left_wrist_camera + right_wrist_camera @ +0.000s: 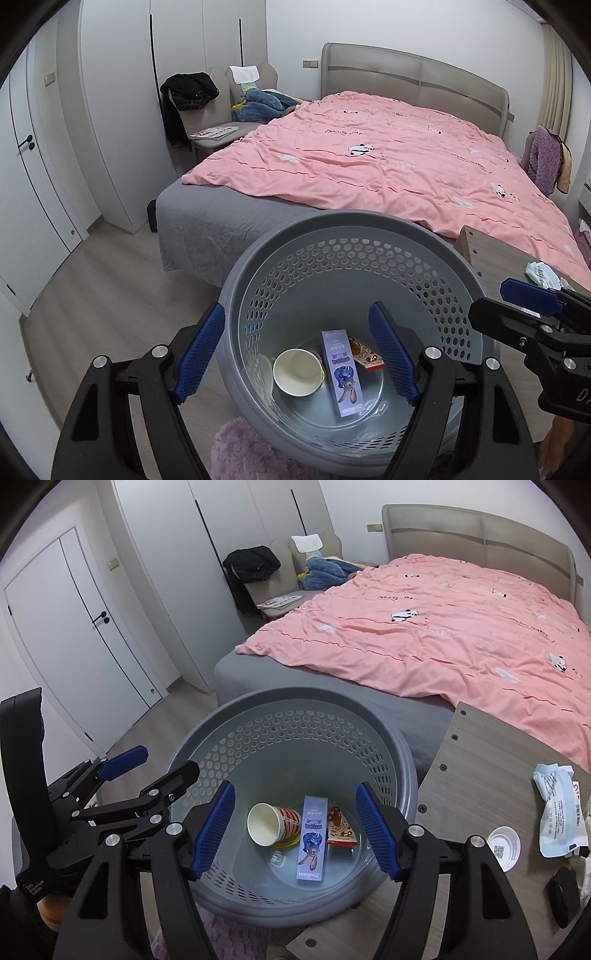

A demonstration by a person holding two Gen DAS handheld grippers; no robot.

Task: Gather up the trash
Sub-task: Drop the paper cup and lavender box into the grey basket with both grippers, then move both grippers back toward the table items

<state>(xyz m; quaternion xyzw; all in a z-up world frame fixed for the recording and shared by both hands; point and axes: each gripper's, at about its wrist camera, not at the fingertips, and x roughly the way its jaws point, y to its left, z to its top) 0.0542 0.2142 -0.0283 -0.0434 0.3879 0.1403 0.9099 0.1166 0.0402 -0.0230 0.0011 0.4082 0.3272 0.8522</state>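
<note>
A grey perforated bin (pixel 332 236) (pixel 280 705) stands on the floor by the bed. Inside lie a paper cup (pixel 297 373) (pixel 271 823), a lilac cartoon box (pixel 341 373) (pixel 313 838) and a red snack wrapper (pixel 365 354) (pixel 341 825). My left gripper (pixel 297 354) is open and empty above the bin, its left finger outside the rim. My right gripper (pixel 295 829) is open and empty over the bin. On the small wooden table (pixel 469 768) lie a pale blue wipes packet (pixel 557 812) (pixel 543 275) and a white lid (pixel 504 847).
A bed with a pink duvet (pixel 388 158) (pixel 443 620) lies behind the bin. A chair with dark clothes (pixel 192 92) stands by the wardrobe. A pink fluffy rug (pixel 240 450) lies under the bin. A black object (pixel 561 895) sits on the table's right.
</note>
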